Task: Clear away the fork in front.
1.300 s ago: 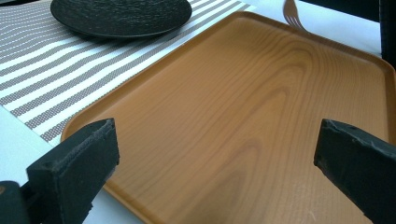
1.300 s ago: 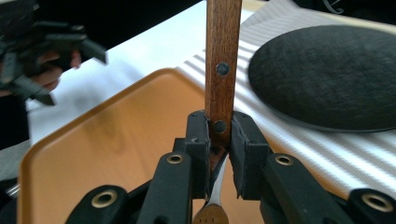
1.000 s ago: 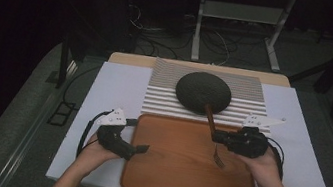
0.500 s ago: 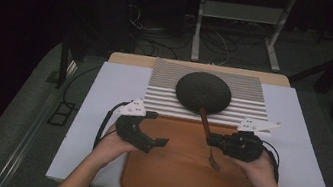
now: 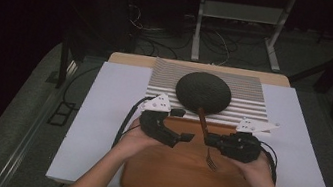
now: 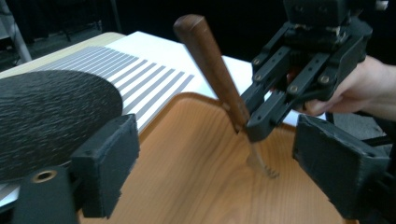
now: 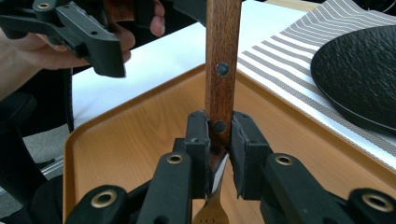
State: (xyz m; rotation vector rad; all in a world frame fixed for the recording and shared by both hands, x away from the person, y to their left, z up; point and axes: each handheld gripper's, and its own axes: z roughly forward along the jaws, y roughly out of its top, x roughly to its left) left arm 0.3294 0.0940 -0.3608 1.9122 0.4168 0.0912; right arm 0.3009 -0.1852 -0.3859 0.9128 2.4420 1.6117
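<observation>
A fork with a brown wooden handle (image 5: 202, 121) stands tilted over the wooden tray (image 5: 175, 186), tines (image 5: 211, 163) down near the tray's surface. My right gripper (image 5: 208, 141) is shut on the handle low down, near the metal neck; the right gripper view shows the handle (image 7: 220, 70) rising between its jaws (image 7: 219, 140). My left gripper (image 5: 181, 139) hovers just left of the fork, open, its jaws either side of empty air (image 6: 224, 172). In the left gripper view the fork (image 6: 212, 70) and the right gripper (image 6: 268, 119) are close ahead.
A black round plate (image 5: 203, 92) lies on a grey striped mat (image 5: 254, 105) behind the tray. A white cover (image 5: 106, 109) spreads over the table. The left gripper's fingers (image 7: 88, 39) appear upper left in the right gripper view. Dark floor and cables surround the table.
My left gripper has risen from the tray's left edge and moved right toward the fork. My right gripper, still shut on the fork, has shifted slightly left.
</observation>
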